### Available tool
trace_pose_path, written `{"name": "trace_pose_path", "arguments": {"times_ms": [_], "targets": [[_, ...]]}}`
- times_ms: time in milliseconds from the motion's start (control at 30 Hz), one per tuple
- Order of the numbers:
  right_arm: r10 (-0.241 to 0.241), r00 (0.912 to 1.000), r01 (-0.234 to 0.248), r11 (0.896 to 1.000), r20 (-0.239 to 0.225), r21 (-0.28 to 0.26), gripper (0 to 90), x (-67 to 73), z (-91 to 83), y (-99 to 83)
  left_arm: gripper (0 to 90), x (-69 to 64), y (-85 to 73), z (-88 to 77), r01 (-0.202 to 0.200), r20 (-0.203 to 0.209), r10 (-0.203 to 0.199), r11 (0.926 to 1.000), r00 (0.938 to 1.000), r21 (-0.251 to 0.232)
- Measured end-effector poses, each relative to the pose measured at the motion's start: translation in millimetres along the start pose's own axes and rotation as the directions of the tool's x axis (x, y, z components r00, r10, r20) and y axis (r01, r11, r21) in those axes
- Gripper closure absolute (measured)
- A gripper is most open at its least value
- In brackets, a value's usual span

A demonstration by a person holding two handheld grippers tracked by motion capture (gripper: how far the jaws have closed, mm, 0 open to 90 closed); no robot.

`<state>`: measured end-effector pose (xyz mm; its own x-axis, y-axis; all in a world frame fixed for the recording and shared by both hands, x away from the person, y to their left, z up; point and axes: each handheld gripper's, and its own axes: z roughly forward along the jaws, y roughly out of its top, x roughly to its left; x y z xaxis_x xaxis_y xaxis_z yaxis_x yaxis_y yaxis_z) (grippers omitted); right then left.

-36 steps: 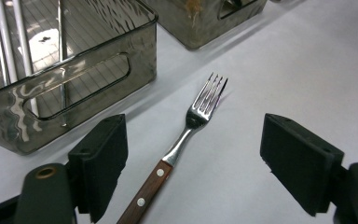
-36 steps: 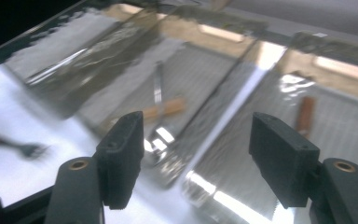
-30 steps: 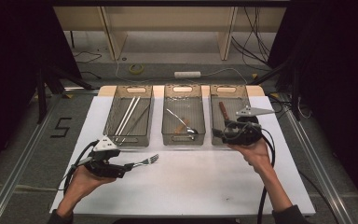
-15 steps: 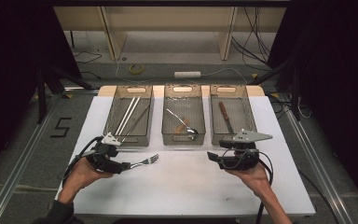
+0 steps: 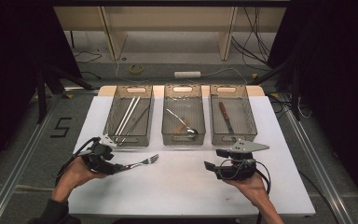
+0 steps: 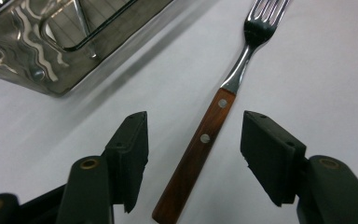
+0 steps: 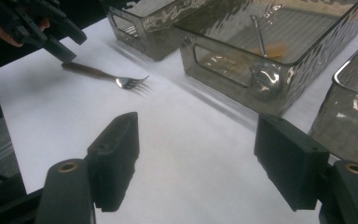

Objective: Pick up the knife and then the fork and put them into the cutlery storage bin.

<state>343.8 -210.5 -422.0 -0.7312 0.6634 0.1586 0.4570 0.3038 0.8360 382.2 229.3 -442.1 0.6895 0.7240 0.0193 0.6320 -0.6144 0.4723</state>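
My left gripper is low over the white table, and its jaws have just been closing around the fork, but they do not touch its wooden handle yet. I am about to grab it. Next I must squeeze tight, then lift. My right gripper is wide open, holding nothing. Farther off sit three trays.

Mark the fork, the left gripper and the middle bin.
fork [image 6: 200, 149], left gripper view, on its wooden handle.
left gripper [image 6: 193, 154], left gripper view, midway between its fingertips.
middle bin [image 5: 183, 138], high view, on its near wall.
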Motion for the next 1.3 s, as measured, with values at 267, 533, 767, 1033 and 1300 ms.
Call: {"name": "trace_pose_path", "arguments": {"times_ms": [267, 533, 767, 1033, 1300], "targets": [[0.006, 1.0000, -0.006, 1.000, 0.000, 0.003, 31.8, 0.3, -2.2, -4.0, 47.7, -3.4, -1.1, 12.7, -0.042, 0.012, 0.041, 0.9959, 0.9991, 0.080], [0.006, 0.9999, -0.005, 1.000, -0.010, 0.008, 31.7, 4.8, -3.1, -8.0, 55.1, -1.1, -2.4, 20.3, -0.050, 0.025, 0.047, 0.9918, 0.9986, 0.118], [0.011, 0.9996, -0.011, 1.000, -0.026, 0.006, 31.8, 8.1, -3.8, -10.7, 59.8, 0.7, -1.3, 23.7, -0.074, 0.043, 0.068, 0.9863, 0.9968, 0.148], [0.010, 0.9996, -0.010, 1.000, -0.026, 0.010, 31.8, 7.9, -4.4, -12.6, 63.2, 0.1, -0.2, 26.6, -0.111, 0.064, 0.101, 0.9795, 0.9928, 0.168], [0.011, 0.9997, -0.011, 1.000, -0.023, 0.011, 32.3, 8.1, -4.7, -12.0, 67.4, -2.0, 1.8, 27.3, -0.133, 0.072, 0.121, 0.9744, 0.9900, 0.182]]}}
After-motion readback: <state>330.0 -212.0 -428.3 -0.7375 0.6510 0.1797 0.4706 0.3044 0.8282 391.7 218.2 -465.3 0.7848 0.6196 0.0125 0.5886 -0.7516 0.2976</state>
